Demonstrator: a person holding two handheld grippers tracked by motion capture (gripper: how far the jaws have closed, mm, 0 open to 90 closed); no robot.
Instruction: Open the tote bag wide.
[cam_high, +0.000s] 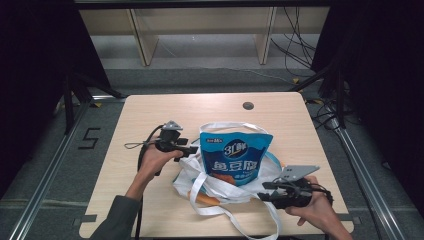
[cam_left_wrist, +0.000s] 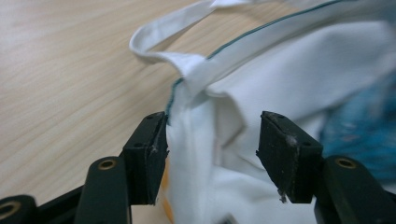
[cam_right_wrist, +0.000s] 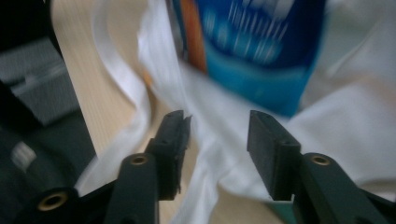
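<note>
A blue snack bag (cam_high: 235, 155) stands upright inside a crumpled white tote bag (cam_high: 220, 189) at the middle of the wooden table (cam_high: 150, 115). My left gripper (cam_high: 192, 149) is at the tote's left side. In the left gripper view it (cam_left_wrist: 212, 149) is open, with the tote's green-trimmed rim (cam_left_wrist: 196, 74) between its jaws and the snack bag (cam_left_wrist: 359, 126) blurred at right. My right gripper (cam_high: 265, 192) is at the tote's near right corner. In the right gripper view it (cam_right_wrist: 218, 140) is open over white fabric (cam_right_wrist: 336, 121), just below the snack bag (cam_right_wrist: 261, 46).
One tote handle (cam_high: 235, 125) loops behind the snack bag and another strap (cam_high: 272, 217) trails toward the table's near edge. A dark round spot (cam_high: 248, 105) marks the far part of the table. Beyond it stand a wooden frame (cam_high: 145, 45) and floor cables (cam_high: 295, 50).
</note>
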